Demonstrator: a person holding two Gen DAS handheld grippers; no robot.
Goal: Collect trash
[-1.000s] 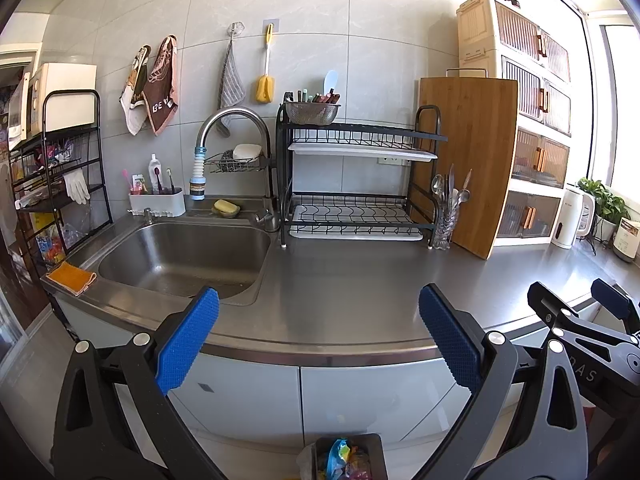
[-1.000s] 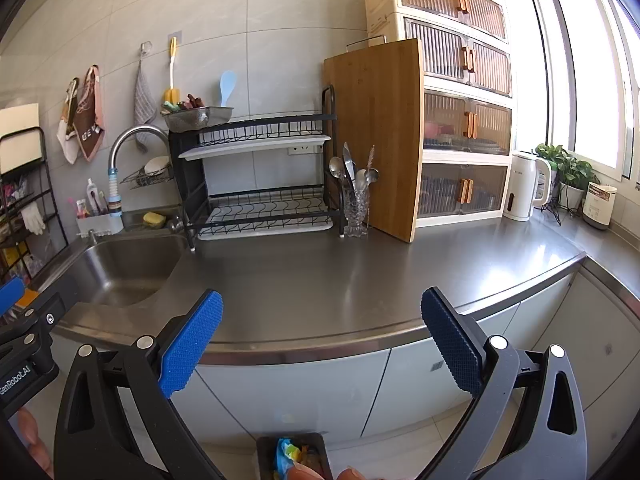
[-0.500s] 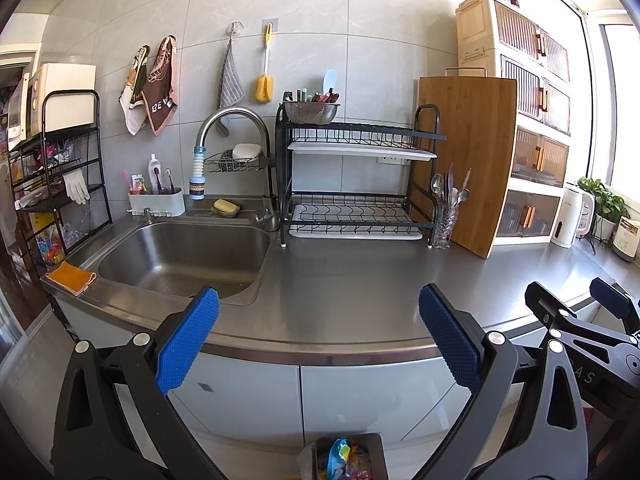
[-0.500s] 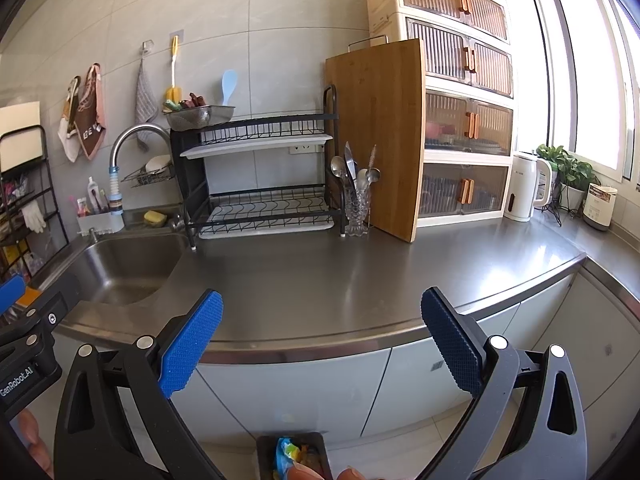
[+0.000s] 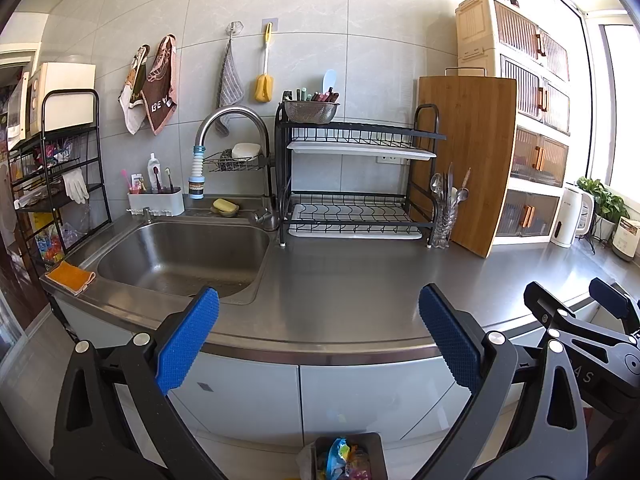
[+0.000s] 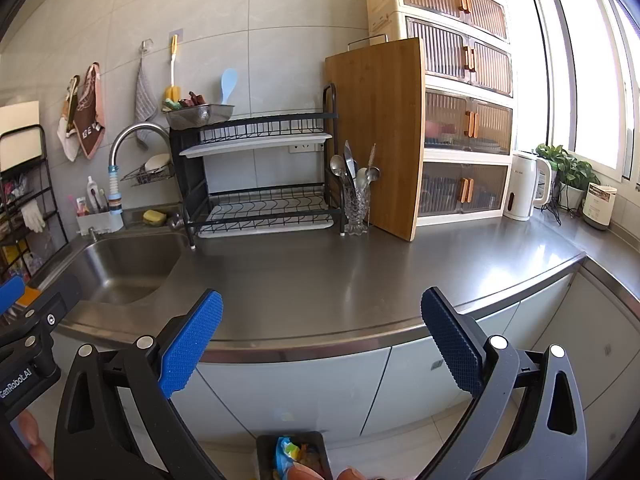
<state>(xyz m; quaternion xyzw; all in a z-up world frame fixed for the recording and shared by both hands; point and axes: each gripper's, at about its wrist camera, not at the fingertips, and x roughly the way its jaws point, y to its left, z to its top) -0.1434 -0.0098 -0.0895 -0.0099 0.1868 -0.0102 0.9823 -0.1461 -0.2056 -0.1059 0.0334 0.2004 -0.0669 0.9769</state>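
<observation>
Trash [image 5: 343, 456] lies in the bin [image 5: 372, 446] on the floor below the steel counter [image 5: 360, 280].
Left to right: the sink [image 5: 180, 256] looks bare, perhaps wet; left gripper [image 5: 318, 338] and right gripper [image 6: 322, 340] gape wide, holding nothing; a glass holder [image 6: 356, 210] carries spoons.

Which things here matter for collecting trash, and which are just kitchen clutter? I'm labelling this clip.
Job: bin on the floor holding colourful wrappers; left gripper and right gripper, both open.

Clutter: orange cloth, soap, cutting board, kettle.
</observation>
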